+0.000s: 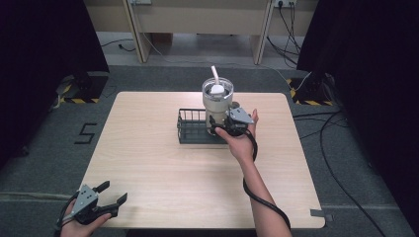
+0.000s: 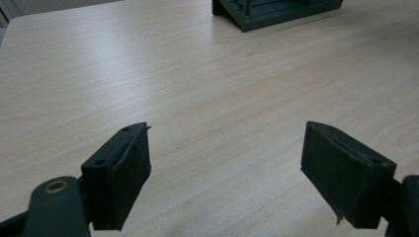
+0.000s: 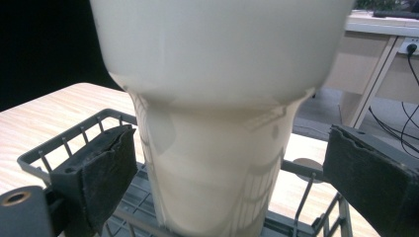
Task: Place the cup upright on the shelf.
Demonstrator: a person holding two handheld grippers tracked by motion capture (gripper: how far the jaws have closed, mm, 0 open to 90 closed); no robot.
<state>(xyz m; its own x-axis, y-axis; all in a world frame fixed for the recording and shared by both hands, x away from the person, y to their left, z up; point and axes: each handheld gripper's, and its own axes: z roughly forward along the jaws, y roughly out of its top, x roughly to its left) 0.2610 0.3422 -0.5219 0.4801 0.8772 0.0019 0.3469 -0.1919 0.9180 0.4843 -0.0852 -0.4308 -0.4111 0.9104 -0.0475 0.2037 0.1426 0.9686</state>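
At the near left corner of the table I find my left gripper with jaws spread wide and nothing between them, bare wood ahead of it. Farther in, my right gripper sits at the dark wire basket; its jaws stand apart on either side of the cream tumbler, not pressing it. The tumbler stands upright in the basket, a white straw rising from its lid.

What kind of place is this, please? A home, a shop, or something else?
Probably a lab or recording studio, not a home. A bare wooden table stands on grey carpet between black curtains, with hazard tape and loose cables on the floor.
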